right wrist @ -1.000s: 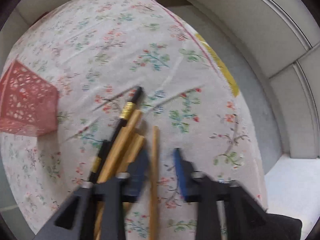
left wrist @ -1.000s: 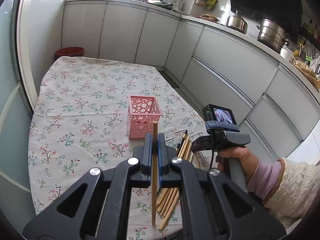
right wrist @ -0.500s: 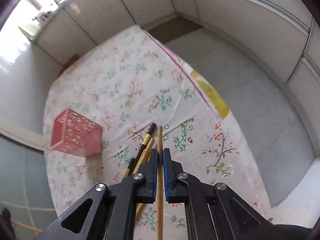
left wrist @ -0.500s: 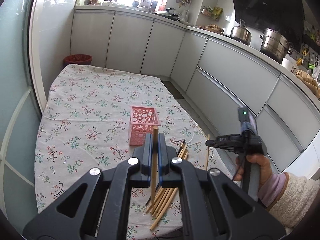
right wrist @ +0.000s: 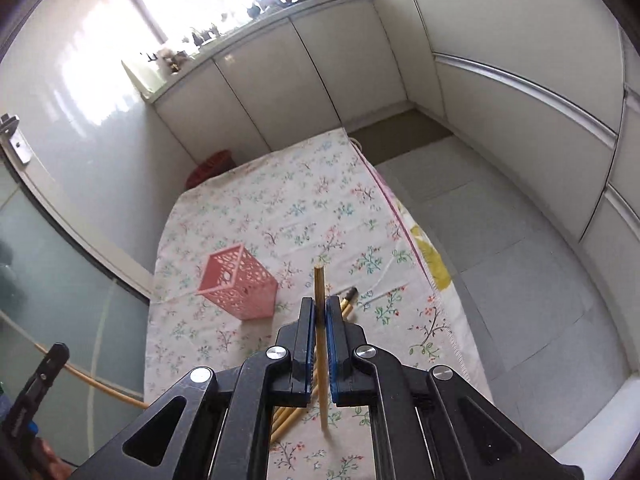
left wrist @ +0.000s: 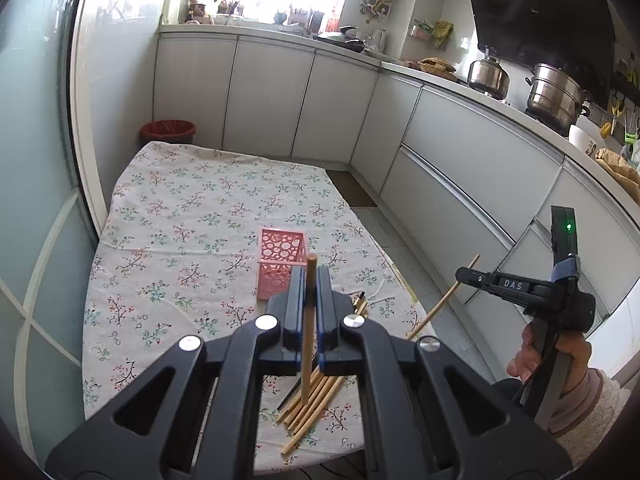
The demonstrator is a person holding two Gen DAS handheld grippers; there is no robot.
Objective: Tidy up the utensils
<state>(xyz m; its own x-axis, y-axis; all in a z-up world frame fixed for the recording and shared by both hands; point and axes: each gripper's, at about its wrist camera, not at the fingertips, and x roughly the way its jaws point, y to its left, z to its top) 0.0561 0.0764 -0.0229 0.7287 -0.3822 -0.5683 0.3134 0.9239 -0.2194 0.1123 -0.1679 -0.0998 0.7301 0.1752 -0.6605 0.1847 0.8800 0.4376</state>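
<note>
My left gripper (left wrist: 310, 278) is shut on a wooden chopstick (left wrist: 307, 340) that stands nearly upright, above the near end of the table. Just beyond it stands the pink perforated basket (left wrist: 280, 264), upright. Several chopsticks (left wrist: 316, 398) lie in a loose pile on the floral cloth below. At the right, my right gripper (left wrist: 466, 276) is held high off the table, and a chopstick (left wrist: 442, 302) slants down from it. In the right wrist view that gripper (right wrist: 319, 308) is shut on its chopstick (right wrist: 320, 288), with the basket (right wrist: 236, 288) ahead to the left and the pile (right wrist: 286, 416) underneath.
A floral tablecloth (left wrist: 180, 216) covers the table; its right edge drops to a grey tiled floor (right wrist: 500, 240). White cabinets (left wrist: 460, 152) line the far and right sides. A red bin (left wrist: 168, 130) stands behind the table. A hand (left wrist: 560, 356) grips the right tool.
The right gripper's fingers closed on one chopstick from the pile and carried it well up off the table, tilting forward. The left gripper rose a little with its chopstick.
</note>
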